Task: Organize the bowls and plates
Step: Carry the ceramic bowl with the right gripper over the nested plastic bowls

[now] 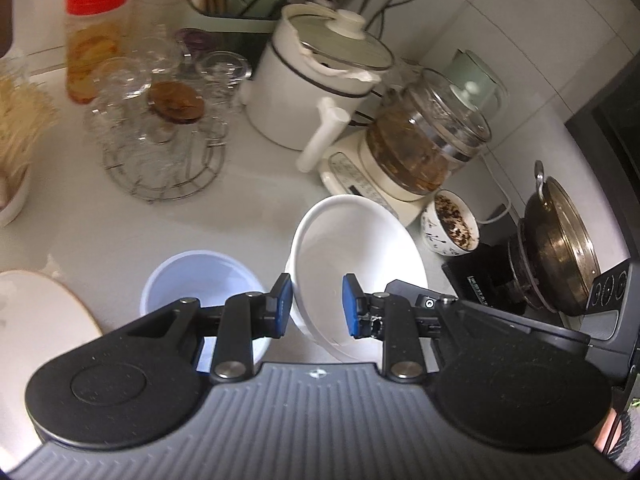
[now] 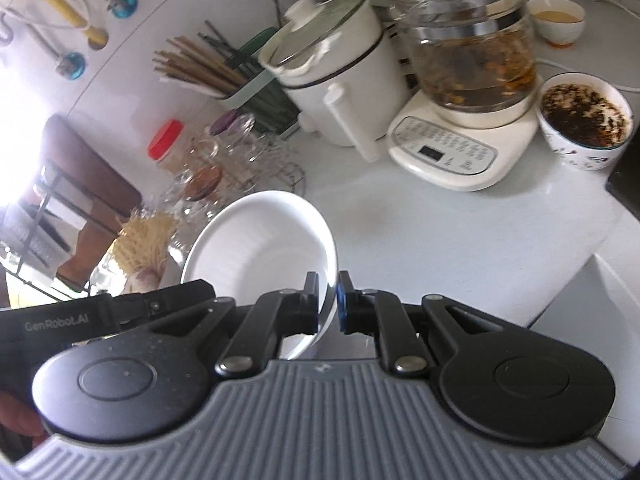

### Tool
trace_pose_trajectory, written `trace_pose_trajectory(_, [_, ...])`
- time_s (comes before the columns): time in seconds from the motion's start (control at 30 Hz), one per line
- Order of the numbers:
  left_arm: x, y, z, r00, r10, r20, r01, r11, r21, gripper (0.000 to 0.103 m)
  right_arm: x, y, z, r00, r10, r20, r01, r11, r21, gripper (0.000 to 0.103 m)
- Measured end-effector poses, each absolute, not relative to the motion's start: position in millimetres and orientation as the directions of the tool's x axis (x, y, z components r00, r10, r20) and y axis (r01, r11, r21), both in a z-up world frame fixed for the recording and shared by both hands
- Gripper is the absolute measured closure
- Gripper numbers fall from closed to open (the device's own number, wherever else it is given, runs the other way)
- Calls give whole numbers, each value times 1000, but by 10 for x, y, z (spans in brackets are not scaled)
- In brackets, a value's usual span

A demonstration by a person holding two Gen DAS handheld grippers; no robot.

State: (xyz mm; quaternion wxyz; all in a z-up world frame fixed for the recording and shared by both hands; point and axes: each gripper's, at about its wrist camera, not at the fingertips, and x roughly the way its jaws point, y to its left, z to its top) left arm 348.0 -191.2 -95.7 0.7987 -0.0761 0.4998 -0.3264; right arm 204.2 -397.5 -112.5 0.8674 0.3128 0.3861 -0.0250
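A white bowl point(image 2: 260, 248) is tilted on its side above the white counter, pinched at its rim by my right gripper point(image 2: 329, 300), which is shut on it. The same bowl shows in the left wrist view point(image 1: 356, 256), with my left gripper point(image 1: 317, 306) open around its near rim, one blue pad point(image 1: 282, 304) outside and the other inside. A pale blue-white cup point(image 1: 200, 284) stands on the counter left of the bowl. A white plate point(image 1: 36, 312) lies at the far left.
Behind stand a white pot with lid point(image 1: 320, 80), a glass kettle on a cream base point(image 1: 412, 144), a bowl of dark dregs point(image 1: 450, 226), a wire rack of glasses point(image 1: 160, 120), a red-lidded jar point(image 1: 96, 36) and a steel pan point(image 1: 560, 248).
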Motion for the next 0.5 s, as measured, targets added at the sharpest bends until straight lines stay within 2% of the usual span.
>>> trace_pose_trajectory(0.5, [3466, -1263, -1067, 377, -548, -747, 298, 835, -462, 73, 2379, -3475, -1127, 656, 286, -698, 164, 849, 502, 92])
